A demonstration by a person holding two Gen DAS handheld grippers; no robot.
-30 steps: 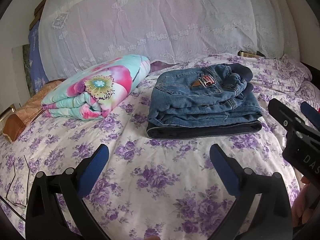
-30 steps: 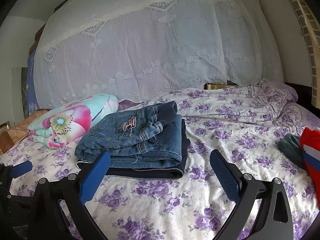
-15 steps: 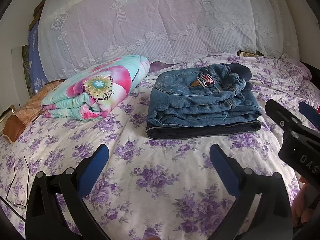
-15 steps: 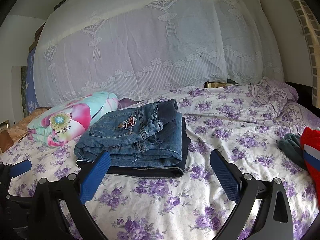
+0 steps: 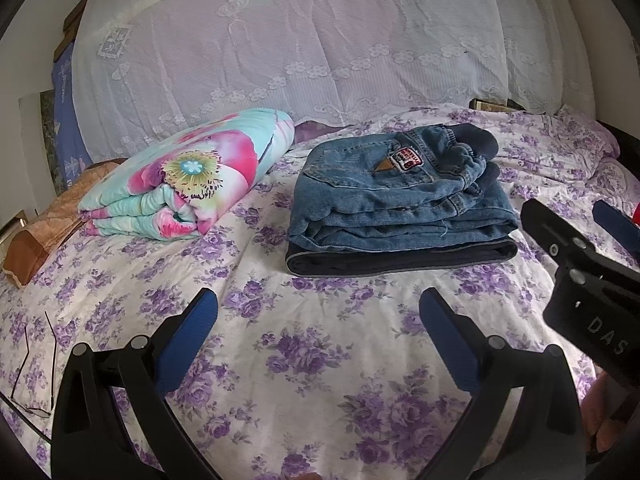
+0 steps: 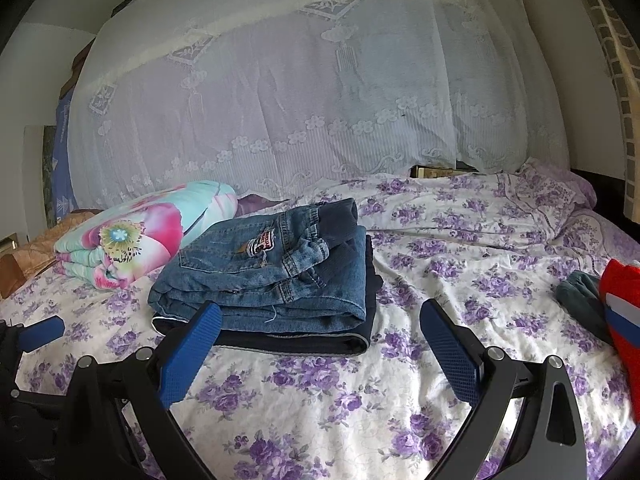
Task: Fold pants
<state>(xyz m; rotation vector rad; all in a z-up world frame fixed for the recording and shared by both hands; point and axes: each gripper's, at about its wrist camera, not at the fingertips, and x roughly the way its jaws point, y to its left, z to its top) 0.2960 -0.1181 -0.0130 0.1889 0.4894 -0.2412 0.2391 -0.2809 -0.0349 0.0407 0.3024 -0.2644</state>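
Observation:
Folded blue denim pants (image 5: 400, 196) lie stacked on a dark folded garment (image 5: 400, 260) on the purple-flowered bed sheet (image 5: 312, 344). The stack also shows in the right wrist view (image 6: 268, 276). My left gripper (image 5: 318, 320) is open and empty, hovering over the sheet in front of the stack. My right gripper (image 6: 320, 332) is open and empty, just in front of the stack's near edge; it also shows at the right of the left wrist view (image 5: 584, 240).
A folded floral quilt (image 5: 188, 184) lies left of the pants. A brown cushion (image 5: 44, 228) and eyeglasses (image 5: 36, 364) are at far left. A red garment (image 6: 624, 320) and a dark teal cloth (image 6: 580, 300) lie at the right. A lace curtain (image 6: 304, 92) hangs behind.
Both grippers have drifted slightly; the pants stack sits a little lower in the right wrist view and a little further left in the left wrist view. Both stay open and empty.

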